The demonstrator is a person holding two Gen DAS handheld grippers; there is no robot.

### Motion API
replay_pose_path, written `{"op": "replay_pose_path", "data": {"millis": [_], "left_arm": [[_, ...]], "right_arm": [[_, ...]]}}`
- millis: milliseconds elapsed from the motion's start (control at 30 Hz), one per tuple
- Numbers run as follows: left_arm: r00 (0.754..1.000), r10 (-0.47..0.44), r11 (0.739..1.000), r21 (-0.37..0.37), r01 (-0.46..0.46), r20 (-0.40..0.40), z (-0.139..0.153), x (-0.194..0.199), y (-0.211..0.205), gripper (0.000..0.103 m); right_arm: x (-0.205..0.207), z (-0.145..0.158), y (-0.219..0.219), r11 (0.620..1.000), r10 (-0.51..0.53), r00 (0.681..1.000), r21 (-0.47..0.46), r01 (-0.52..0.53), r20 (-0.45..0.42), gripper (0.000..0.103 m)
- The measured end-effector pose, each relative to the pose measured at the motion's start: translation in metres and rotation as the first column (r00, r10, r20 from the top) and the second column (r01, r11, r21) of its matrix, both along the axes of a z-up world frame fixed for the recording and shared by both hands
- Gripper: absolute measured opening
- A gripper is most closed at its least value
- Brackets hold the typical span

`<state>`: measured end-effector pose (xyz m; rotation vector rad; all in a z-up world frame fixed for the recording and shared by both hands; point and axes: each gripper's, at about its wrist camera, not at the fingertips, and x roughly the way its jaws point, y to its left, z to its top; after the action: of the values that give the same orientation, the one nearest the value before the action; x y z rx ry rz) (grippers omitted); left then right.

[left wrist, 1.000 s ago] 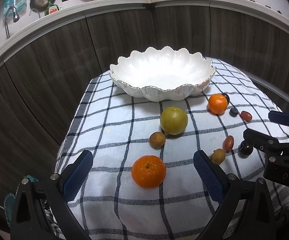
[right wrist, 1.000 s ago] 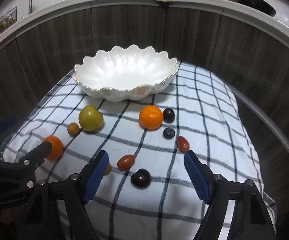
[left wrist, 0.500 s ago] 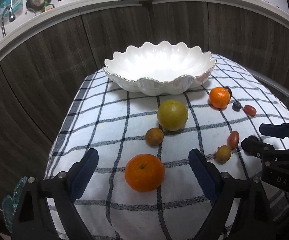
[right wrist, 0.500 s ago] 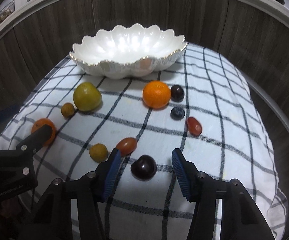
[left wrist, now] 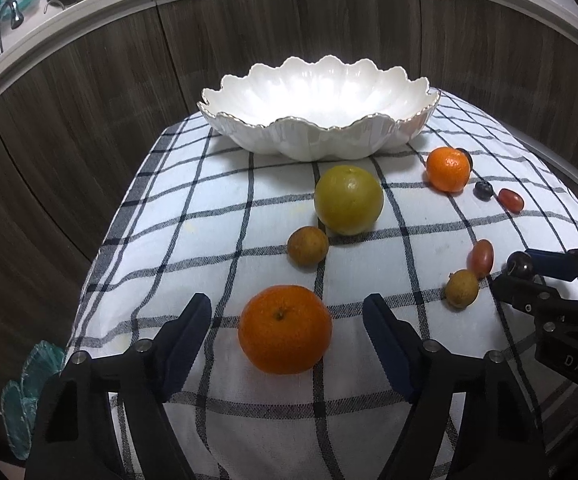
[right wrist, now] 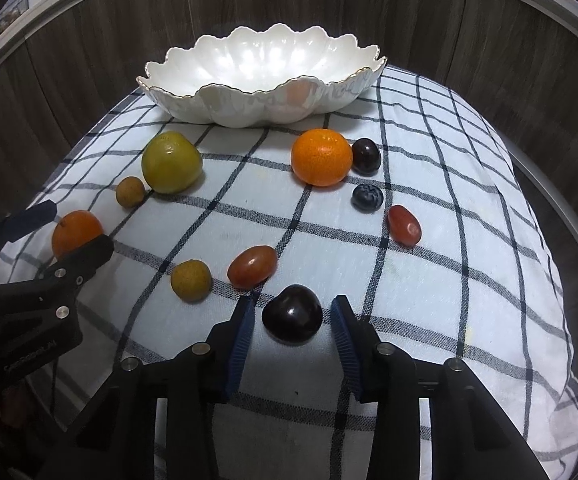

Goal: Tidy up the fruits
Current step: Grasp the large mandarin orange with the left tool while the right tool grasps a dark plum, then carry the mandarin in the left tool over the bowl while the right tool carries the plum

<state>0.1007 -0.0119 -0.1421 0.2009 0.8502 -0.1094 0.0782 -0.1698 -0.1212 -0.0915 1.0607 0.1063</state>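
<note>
A white scalloped bowl (left wrist: 317,136) (right wrist: 257,100) stands empty at the back of a checked cloth. My left gripper (left wrist: 287,312) is open, its jaws on either side of a near orange (left wrist: 285,329). My right gripper (right wrist: 293,304) is open and narrowed, its jaws close on either side of a dark cherry (right wrist: 292,314) without touching it. A green-yellow fruit (left wrist: 348,199), a second orange (right wrist: 321,157), two small brown fruits (left wrist: 307,245) (right wrist: 191,280), two red grapes (right wrist: 252,266) (right wrist: 404,225), a blueberry (right wrist: 367,197) and another dark cherry (right wrist: 366,154) lie on the cloth.
The checked cloth (left wrist: 217,208) covers a small table with drop-offs on all sides. Dark wood cabinet fronts (left wrist: 89,80) curve behind it under a white counter. A teal object (left wrist: 29,392) sits low at the left.
Both grippers moved forward and down toward the fruit. The right jaws narrowed around the dark cherry. The left jaws came up beside the near orange.
</note>
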Motion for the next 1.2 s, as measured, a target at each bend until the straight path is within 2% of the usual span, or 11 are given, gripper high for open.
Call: {"op": "replay_pose_path", "data": {"millis": [233, 400, 633, 1200], "left_arm": [[0.999, -0.014, 1.0, 0.003, 0.014, -0.034, -0.007, 0.002, -0.002, 0.056], [1.0, -0.003, 1.0, 0.0, 0.003, -0.023, -0.005, 0.002, 0.0, 0.047], [0.999, -0.013, 1.0, -0.002, 0.013, -0.032, -0.003, 0.002, 0.004, 0.045], [1.0, -0.007, 0.999, -0.042, 0.008, 0.017, 0.02, -0.001, 0.002, 0.045]], "right_arm": [[-0.001, 0.0, 0.002, 1.0, 0.012, 1.0, -0.002, -0.012, 0.008, 0.03], [-0.001, 0.001, 0.001, 1.0, 0.012, 1.0, -0.003, -0.012, 0.009, 0.03], [0.004, 0.003, 0.002, 1.0, 0.001, 1.0, 0.007, -0.001, 0.012, 0.029], [0.006, 0.025, -0.004, 0.999, -0.014, 0.998, 0.029, 0.013, 0.054, 0.029]]}}
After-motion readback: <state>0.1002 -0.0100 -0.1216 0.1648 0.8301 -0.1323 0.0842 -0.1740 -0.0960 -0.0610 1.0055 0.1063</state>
